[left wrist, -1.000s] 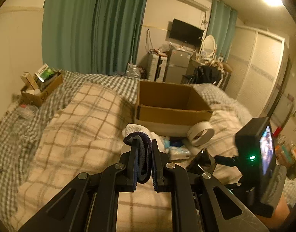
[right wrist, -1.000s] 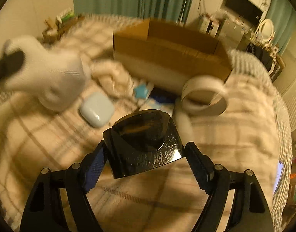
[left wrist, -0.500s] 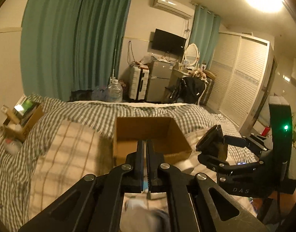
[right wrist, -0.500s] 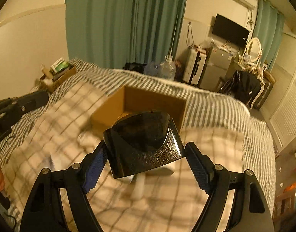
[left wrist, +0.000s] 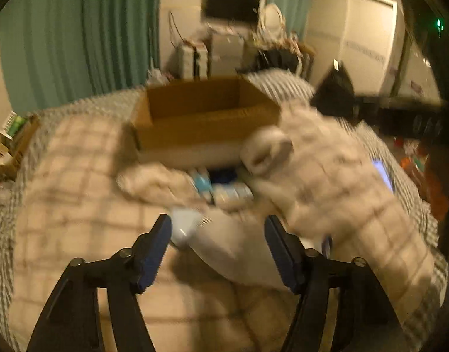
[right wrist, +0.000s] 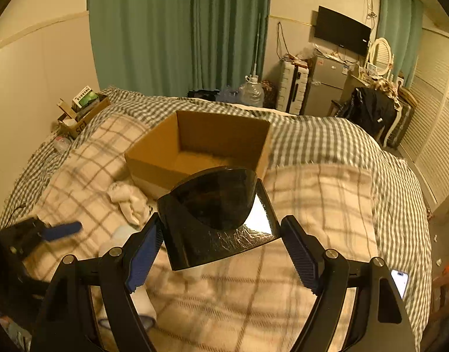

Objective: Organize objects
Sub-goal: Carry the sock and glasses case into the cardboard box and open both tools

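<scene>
An open cardboard box [right wrist: 212,143] sits on the bed; it also shows in the left wrist view [left wrist: 201,117]. My right gripper [right wrist: 218,243] is shut on a glossy black wedge-shaped object [right wrist: 215,214], held above the blanket in front of the box. My left gripper [left wrist: 218,246] is open and empty, low over a white sock [left wrist: 233,249] and a pale case [left wrist: 184,226]. Small items [left wrist: 221,184] and a tape roll [left wrist: 265,152] lie by the box front. The left wrist view is blurred.
A plaid blanket [right wrist: 312,205] covers the bed over a checked sheet [right wrist: 327,138]. A crumpled white sock [right wrist: 127,199] lies left of the box. A small crate of things [right wrist: 80,108] stands at the far left. A phone [right wrist: 400,281] lies at the right edge.
My left gripper has opened and let go of the sock, then dropped low over the blanket. My right gripper has risen with the black object and now faces the box.
</scene>
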`<control>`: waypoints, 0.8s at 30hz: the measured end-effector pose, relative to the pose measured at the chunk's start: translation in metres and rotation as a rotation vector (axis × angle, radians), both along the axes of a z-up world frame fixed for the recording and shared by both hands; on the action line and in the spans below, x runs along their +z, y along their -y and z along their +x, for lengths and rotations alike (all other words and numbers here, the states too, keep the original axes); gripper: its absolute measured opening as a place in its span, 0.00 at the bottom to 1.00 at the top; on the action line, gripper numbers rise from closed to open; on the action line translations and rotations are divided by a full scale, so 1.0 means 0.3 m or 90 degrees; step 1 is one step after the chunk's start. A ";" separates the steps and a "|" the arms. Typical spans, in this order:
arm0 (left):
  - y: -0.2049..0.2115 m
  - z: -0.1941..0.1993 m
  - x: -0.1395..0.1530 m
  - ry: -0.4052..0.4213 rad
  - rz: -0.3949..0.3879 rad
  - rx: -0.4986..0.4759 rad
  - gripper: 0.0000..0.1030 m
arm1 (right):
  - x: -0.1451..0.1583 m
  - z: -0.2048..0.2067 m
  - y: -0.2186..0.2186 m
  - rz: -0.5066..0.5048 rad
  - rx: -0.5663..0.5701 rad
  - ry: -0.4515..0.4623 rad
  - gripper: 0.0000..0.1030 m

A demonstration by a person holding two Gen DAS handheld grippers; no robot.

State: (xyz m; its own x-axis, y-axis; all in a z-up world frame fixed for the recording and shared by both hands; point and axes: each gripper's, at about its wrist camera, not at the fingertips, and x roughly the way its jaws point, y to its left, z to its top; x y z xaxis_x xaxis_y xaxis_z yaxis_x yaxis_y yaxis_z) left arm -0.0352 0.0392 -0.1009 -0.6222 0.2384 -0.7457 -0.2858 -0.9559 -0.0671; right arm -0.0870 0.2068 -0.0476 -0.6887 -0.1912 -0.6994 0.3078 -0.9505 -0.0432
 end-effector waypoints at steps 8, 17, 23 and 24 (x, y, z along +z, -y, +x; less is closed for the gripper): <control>-0.132 -0.027 -0.132 0.079 -0.046 -0.071 0.71 | 0.002 0.099 -0.043 0.013 -0.011 -0.008 0.78; -0.036 -0.022 0.054 0.011 0.014 -0.016 0.35 | 0.070 0.136 -0.048 0.024 -0.010 -0.030 0.78; 0.022 -0.135 0.247 -0.060 0.019 0.016 0.34 | 0.203 0.062 -0.022 0.030 0.005 -0.071 0.78; 0.027 -0.160 0.278 -0.070 0.019 0.017 0.34 | 0.226 0.041 -0.016 0.028 0.009 -0.074 0.78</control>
